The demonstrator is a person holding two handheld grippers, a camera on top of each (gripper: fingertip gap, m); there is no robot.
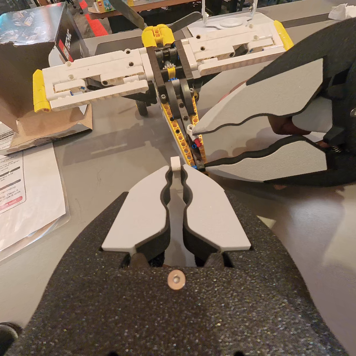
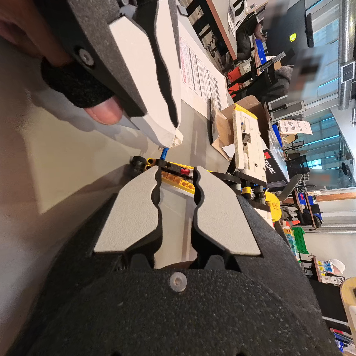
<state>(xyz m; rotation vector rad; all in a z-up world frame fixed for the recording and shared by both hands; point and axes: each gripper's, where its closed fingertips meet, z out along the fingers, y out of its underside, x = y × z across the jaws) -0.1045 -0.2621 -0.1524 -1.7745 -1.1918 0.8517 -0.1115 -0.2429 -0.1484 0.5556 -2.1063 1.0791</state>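
Left tool (image 1: 175, 169): sat low over the bench (image 1: 115, 173), fingers pointing forward and nearly together, clenched on a small white brick piece (image 1: 175, 163) that stuck out past the tips; both pads pressed its sides.
Left tool from the other side: seen in the right wrist view it came in from the upper left, tips down toward the plane's tail, the white piece at its very end just above a blue pin (image 2: 164, 153) standing up from a black beam.
Right tool (image 2: 176, 171): lay turned on its side, fingers spread around the tail boom of the toy plane (image 1: 165, 63); one tip touched the boom near a white and red pin, the other met the black end of the boom.
Hand: a thumb and a black strap showed behind the left tool.
Toy plane: stood on the bench, white wings with yellow tips, yellow nose, yellow beams running back to the tail between the two tools.
Cardboard box (image 1: 38, 77): open and torn, beside the plane's wing; its contents could not be made out.
Papers (image 1: 28, 192): lay flat on the bench by the box.
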